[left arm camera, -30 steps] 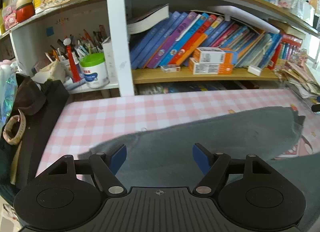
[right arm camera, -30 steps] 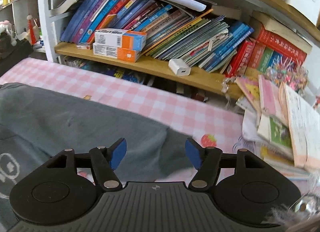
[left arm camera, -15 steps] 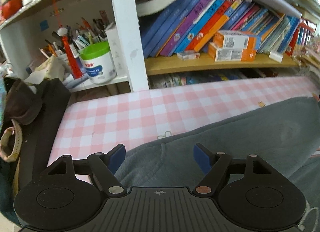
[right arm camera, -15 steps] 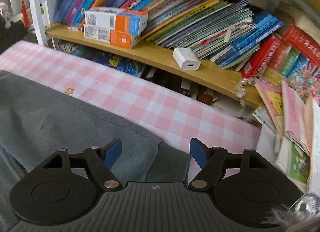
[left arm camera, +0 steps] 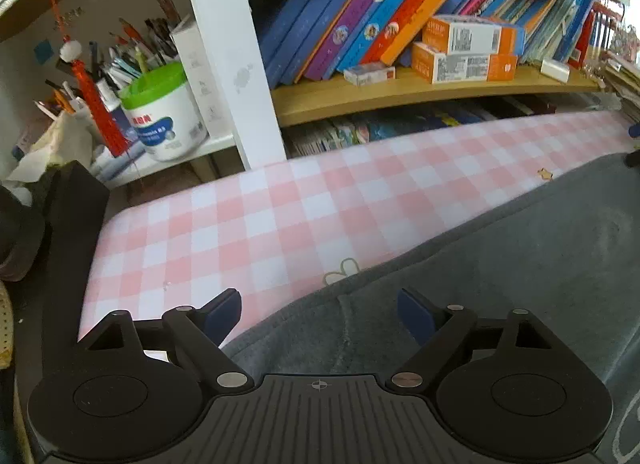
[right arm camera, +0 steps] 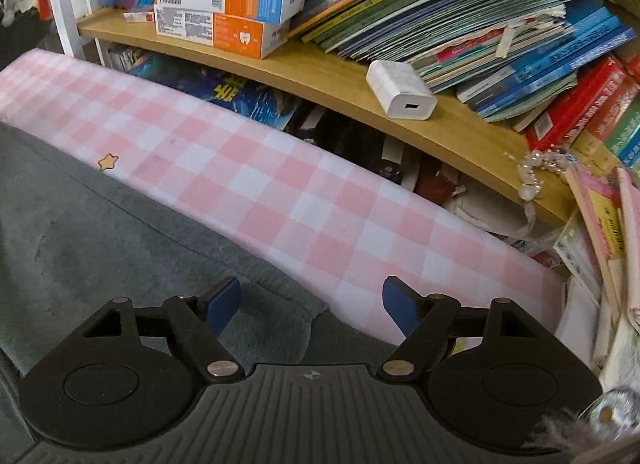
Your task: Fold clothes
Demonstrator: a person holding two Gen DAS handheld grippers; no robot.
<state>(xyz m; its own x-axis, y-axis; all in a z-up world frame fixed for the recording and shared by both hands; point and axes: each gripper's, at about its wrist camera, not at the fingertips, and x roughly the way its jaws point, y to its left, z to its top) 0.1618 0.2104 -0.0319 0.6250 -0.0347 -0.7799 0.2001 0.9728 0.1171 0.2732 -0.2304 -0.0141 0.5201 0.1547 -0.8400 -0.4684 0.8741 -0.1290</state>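
A grey garment [left arm camera: 500,264] lies flat on the pink checked tabletop [left arm camera: 280,220]. In the left wrist view its left end, with a seam, lies between the blue pads of my left gripper [left arm camera: 319,314], which is open and low over the cloth. In the right wrist view the same grey garment [right arm camera: 100,232] runs in from the left and its right corner lies between the pads of my right gripper [right arm camera: 311,306], also open and just above it. Neither gripper holds anything.
Behind the table [right arm camera: 320,204] stands a wooden shelf [left arm camera: 400,92] with leaning books and orange boxes [left arm camera: 468,48]. A white post [left arm camera: 224,56], a green-lidded tub [left arm camera: 164,116] and pens are at the left. A white charger [right arm camera: 400,90] and stacked booklets [right arm camera: 600,240] are at the right.
Both grippers have moved forward and down toward the garment's far edge. The left now straddles its left end, the right its right corner. Both stayed open.
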